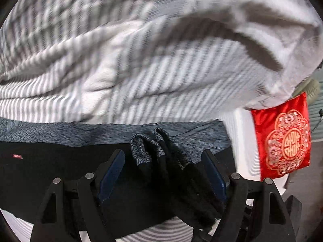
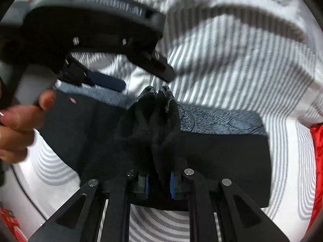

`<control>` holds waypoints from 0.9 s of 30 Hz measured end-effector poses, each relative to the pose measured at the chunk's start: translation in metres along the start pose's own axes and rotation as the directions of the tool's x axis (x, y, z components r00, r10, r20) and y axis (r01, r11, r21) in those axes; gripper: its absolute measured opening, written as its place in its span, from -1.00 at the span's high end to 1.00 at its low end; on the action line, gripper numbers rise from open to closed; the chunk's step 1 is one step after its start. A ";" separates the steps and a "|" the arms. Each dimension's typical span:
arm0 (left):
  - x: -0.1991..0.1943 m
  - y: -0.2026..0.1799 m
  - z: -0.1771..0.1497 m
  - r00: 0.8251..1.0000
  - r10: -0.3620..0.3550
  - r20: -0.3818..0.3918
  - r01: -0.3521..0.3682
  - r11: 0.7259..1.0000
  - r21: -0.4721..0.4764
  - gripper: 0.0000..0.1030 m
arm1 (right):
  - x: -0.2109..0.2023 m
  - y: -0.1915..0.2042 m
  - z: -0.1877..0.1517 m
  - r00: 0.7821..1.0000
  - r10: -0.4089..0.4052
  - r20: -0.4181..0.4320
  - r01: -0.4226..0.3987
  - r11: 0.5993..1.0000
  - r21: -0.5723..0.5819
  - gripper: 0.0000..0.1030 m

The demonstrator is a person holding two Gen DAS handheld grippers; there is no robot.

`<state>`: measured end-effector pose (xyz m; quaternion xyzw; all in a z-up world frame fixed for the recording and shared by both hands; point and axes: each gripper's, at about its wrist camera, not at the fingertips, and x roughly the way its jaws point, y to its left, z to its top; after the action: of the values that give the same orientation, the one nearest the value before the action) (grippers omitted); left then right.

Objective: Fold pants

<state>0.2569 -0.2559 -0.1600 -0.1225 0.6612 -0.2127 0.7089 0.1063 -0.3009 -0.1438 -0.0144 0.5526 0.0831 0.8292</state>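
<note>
Black pants (image 1: 60,173) with a grey fleece lining lie folded on a striped bed; they also show in the right wrist view (image 2: 222,155). My left gripper (image 1: 163,167) is open, its blue-padded fingers (image 1: 112,169) wide apart either side of a bunched fold of the pants (image 1: 161,153), not squeezing it. My right gripper (image 2: 158,181) is shut on that bunched pants edge (image 2: 157,121), which sticks up between its pads. The left gripper (image 2: 113,80) and the hand holding it (image 2: 18,121) show at upper left in the right wrist view.
A rumpled grey-and-white striped duvet (image 1: 141,60) is heaped just behind the pants. A red embroidered cushion (image 1: 284,139) lies at the right, at the bed's edge. Striped sheet (image 2: 161,225) shows in front of the pants.
</note>
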 end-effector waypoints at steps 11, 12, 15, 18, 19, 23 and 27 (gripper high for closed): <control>-0.011 0.065 -0.019 0.996 0.088 0.008 -0.088 0.994 -0.066 -0.54 | -0.010 0.052 -0.027 0.999 -0.038 -0.009 0.035 0.973 -0.227 -0.21; -0.013 0.064 -0.019 0.995 0.100 0.012 -0.100 0.994 -0.050 -0.54 | -0.019 0.048 -0.029 1.000 -0.015 -0.007 0.013 0.978 -0.209 -0.21; -0.012 0.056 -0.019 0.992 0.122 0.018 -0.122 0.992 0.006 -0.54 | -0.042 0.022 -0.027 1.000 0.026 0.005 -0.025 0.996 -0.082 -0.21; 0.001 0.042 -0.019 0.989 0.147 0.027 -0.148 0.988 0.051 -0.54 | -0.046 -0.018 -0.013 0.999 0.051 0.005 -0.051 0.994 0.093 0.12; 0.007 0.039 -0.019 0.987 0.157 0.026 -0.159 0.986 0.057 -0.54 | -0.041 -0.029 -0.008 0.998 0.065 -0.006 -0.063 0.988 0.144 0.30; 0.042 0.037 -0.022 0.964 0.265 0.008 -0.265 0.962 0.070 -0.54 | -0.012 -0.050 -0.002 0.998 0.050 -0.050 -0.037 0.971 0.237 0.52; 0.062 0.050 -0.027 0.950 0.312 -0.007 -0.311 0.949 0.047 -0.54 | 0.021 -0.041 -0.033 0.988 0.063 -0.142 -0.026 0.968 0.251 0.52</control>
<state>0.2389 -0.2381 -0.2401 0.0009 0.6722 -0.1137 0.7316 0.0899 -0.3422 -0.1783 0.0958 0.6193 0.0306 0.7787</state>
